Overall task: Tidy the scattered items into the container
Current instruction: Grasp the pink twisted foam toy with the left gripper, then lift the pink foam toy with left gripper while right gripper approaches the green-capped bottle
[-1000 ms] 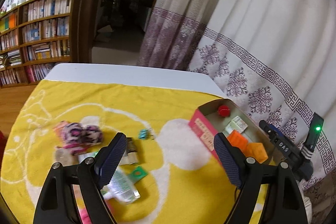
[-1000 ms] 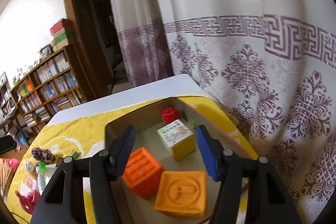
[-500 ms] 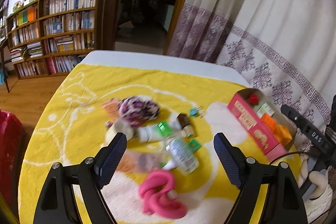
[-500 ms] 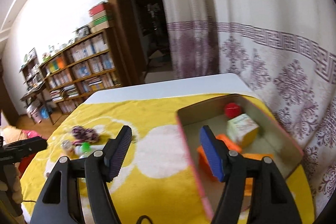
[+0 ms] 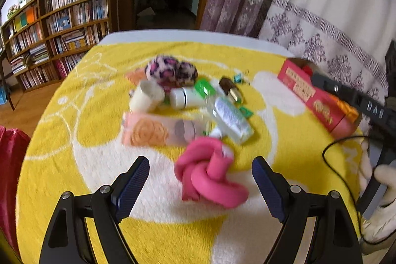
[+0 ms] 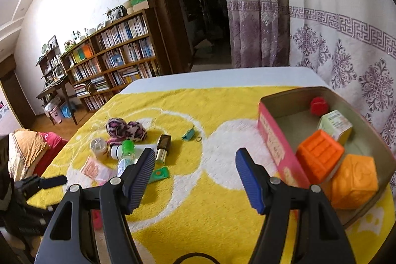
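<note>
A pink knotted cloth (image 5: 210,180) lies on the yellow towel (image 5: 61,140) just ahead of my left gripper (image 5: 200,162), which is open with nothing gripped. Beyond it is a pile: a leopard scrunchie (image 5: 170,71), a white jar (image 5: 146,98), a clear bottle (image 5: 230,115), a pink packet (image 5: 153,128) and a lipstick (image 5: 230,88). My right gripper (image 6: 195,152) hangs open and empty over the towel, left of the pink box (image 6: 272,137). In the box are a red ball (image 6: 319,105), a white cube (image 6: 335,125) and two orange blocks (image 6: 319,155).
A teal clip (image 6: 189,134) and a green tag (image 6: 159,173) lie on the towel between pile and box. Patterned curtains (image 6: 346,53) hang close behind the box. A bookshelf (image 6: 111,61) and a dark doorway stand past the table's far edge. A gloved hand (image 5: 381,180) holds the right tool.
My left gripper swung from the box side to the pile and sank, bringing the pink cloth in front of its fingers. My right gripper swung left off the box, jaws slightly wider.
</note>
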`<state>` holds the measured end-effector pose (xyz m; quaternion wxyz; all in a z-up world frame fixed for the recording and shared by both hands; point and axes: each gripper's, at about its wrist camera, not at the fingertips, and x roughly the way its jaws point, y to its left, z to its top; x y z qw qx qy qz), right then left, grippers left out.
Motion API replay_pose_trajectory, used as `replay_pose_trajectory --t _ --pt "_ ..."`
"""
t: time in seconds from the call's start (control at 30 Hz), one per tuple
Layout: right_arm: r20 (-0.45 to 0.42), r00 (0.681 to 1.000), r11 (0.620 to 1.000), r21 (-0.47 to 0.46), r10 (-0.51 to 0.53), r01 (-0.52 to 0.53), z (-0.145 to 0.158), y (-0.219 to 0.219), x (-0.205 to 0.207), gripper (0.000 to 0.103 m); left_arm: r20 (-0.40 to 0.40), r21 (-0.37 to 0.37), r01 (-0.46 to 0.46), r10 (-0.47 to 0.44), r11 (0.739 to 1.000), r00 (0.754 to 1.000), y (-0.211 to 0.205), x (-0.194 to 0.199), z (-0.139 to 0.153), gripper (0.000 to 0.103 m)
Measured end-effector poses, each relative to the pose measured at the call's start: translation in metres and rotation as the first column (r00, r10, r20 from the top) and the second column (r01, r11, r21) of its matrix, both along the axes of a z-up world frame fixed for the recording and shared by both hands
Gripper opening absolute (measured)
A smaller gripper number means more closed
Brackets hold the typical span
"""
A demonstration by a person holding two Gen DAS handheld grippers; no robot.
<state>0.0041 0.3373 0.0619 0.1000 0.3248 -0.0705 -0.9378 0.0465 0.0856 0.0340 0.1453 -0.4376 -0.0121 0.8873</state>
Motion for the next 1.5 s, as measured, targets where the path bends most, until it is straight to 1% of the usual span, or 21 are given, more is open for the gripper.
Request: replay_pose_trajectory --t 0.07,0.17,0.27,0.3,0.33,0.37,0.43,0.5,0.6,0.67,0.73,0.9,1.03,1.2,1.5 --pt "0.005 1.000 1.000 0.003 0.003 -0.003 -0.002 -0.002 -0.001 0.071 0.013 -0.022 -0.010 0.010 1.000 1.000 0.001 0.001 -0.009 0.087" --pt "0.013 1.000 1.000 0.006 0.008 -0.008 -0.004 -0.005 -0.001 0.071 0.034 0.001 -0.019 0.019 1.000 0.999 -0.001 -0.001 -0.016 0.087" --pt "0.022 1.000 1.000 0.010 0.014 -0.015 -0.007 -0.008 -0.002 0.071 0.030 -0.006 -0.020 0.020 1.000 0.999 0.001 -0.004 -0.018 0.086" --pt "0.025 1.000 1.000 0.010 0.016 -0.017 -0.008 -0.009 -0.002 0.071 0.033 -0.004 -0.014 0.014 1.000 0.999 0.002 -0.005 -0.019 0.082" --pt "0.029 0.999 1.000 0.010 0.020 -0.020 -0.010 -0.010 -0.003 0.071 0.044 0.011 -0.002 0.002 1.000 0.999 0.002 -0.006 -0.021 0.069" --pt "0.033 0.999 1.000 0.011 0.023 -0.024 -0.011 -0.010 -0.003 0.071 0.058 0.029 0.008 -0.010 1.000 0.998 0.003 -0.007 -0.022 0.058" --pt "0.037 0.999 0.999 0.012 0.031 -0.031 -0.011 -0.012 -0.003 0.071 0.072 0.036 0.000 -0.003 0.999 0.997 0.001 -0.008 -0.025 0.049" --pt "0.040 0.998 0.999 0.018 0.045 -0.046 -0.012 -0.016 -0.002 0.071 0.077 0.060 -0.006 0.002 0.998 0.997 -0.003 -0.008 -0.025 0.049" --pt "0.047 0.996 0.997 0.031 0.072 -0.074 -0.013 -0.024 -0.001 0.071 0.063 0.061 -0.015 0.011 0.998 0.998 -0.007 -0.007 -0.021 0.048" --pt "0.060 0.993 0.995 0.027 0.098 -0.100 -0.015 -0.030 -0.003 0.071 0.054 0.066 -0.016 0.012 0.998 0.998 -0.010 -0.006 -0.018 0.044" --pt "0.078 0.990 0.992 0.023 0.118 -0.121 -0.017 -0.037 -0.005 0.071 0.043 0.071 -0.018 0.015 0.997 0.999 -0.014 -0.006 -0.014 0.042" --pt "0.133 0.975 0.983 0.007 0.179 -0.182 -0.022 -0.057 -0.015 0.071 0.024 0.080 -0.031 0.029 0.996 0.999 -0.023 -0.005 -0.009 0.042" --pt "0.159 0.963 0.974 0.033 0.218 -0.226 -0.025 -0.076 -0.021 0.071 0.022 0.087 -0.034 0.032 0.996 0.999 -0.027 -0.005 -0.008 0.042" --pt "0.198 0.951 0.968 0.037 0.237 -0.249 -0.032 -0.091 -0.035 0.071 0.040 0.096 -0.008 0.005 0.995 0.999 -0.026 -0.006 -0.013 0.043" --pt "0.232 0.936 0.958 0.047 0.264 -0.282 -0.045 -0.110 -0.048 0.071 0.065 0.096 -0.018 0.012 0.995 0.998 -0.032 -0.004 -0.017 0.044"
